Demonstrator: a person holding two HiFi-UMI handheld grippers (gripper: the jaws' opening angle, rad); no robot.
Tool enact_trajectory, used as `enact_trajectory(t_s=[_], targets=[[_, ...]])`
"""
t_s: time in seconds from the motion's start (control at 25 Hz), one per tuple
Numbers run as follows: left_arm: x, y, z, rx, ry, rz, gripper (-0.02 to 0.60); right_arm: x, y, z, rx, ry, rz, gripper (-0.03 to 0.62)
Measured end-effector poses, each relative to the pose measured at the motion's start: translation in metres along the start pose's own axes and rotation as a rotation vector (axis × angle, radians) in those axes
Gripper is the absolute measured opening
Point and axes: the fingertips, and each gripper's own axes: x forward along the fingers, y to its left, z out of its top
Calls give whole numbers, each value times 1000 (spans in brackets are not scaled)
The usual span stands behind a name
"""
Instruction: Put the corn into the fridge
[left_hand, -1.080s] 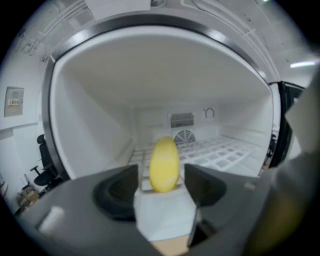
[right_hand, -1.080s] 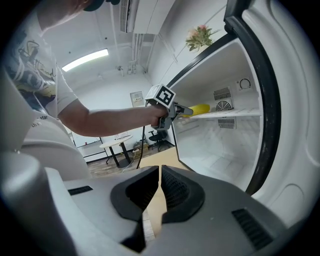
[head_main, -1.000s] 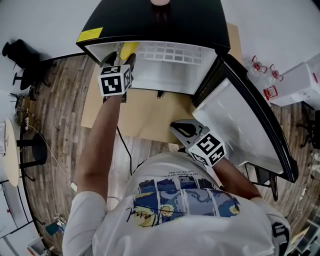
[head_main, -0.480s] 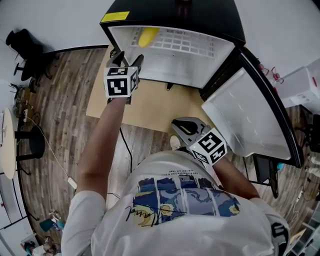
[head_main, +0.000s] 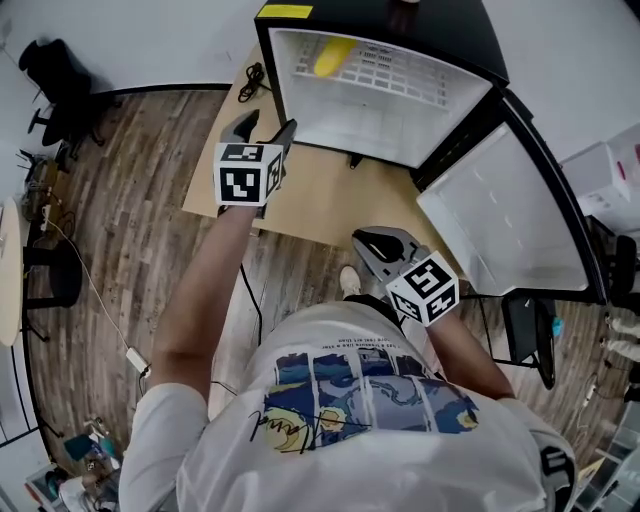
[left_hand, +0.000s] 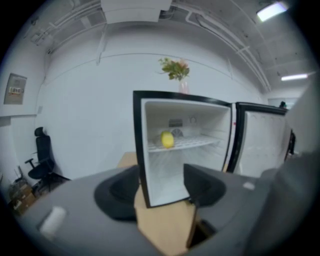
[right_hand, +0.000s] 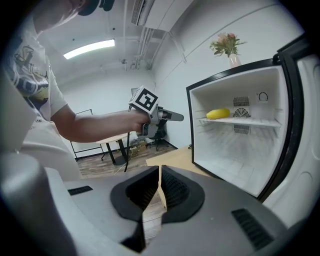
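The yellow corn (head_main: 332, 57) lies on the wire shelf at the left inside the open black fridge (head_main: 385, 90); it also shows in the left gripper view (left_hand: 167, 139) and the right gripper view (right_hand: 218, 114). My left gripper (head_main: 262, 131) hangs in front of the fridge, pulled back from the shelf, open and empty (left_hand: 161, 187). My right gripper (head_main: 372, 243) stays low near the person's body, shut with nothing in it (right_hand: 160, 190).
The fridge door (head_main: 505, 215) stands swung open to the right. The fridge sits on a light wooden board (head_main: 310, 200) over a wood plank floor (head_main: 130, 200). A vase of flowers (left_hand: 176, 72) stands on top. An office chair (head_main: 55, 75) is at the far left.
My left gripper has let go of the corn on the shelf and drawn back out of the fridge, open. The right gripper has barely moved.
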Motion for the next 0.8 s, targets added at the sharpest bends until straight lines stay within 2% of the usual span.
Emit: enact_trajectory(t_s=[0.4, 0.8], targets=[[-82, -14, -31, -19, -26, -86, 263, 1, 49, -3, -8, 0, -51, 21], [-166, -36, -71, -50, -38, -182, 200, -4, 85, -10, -9, -7, -104, 20]])
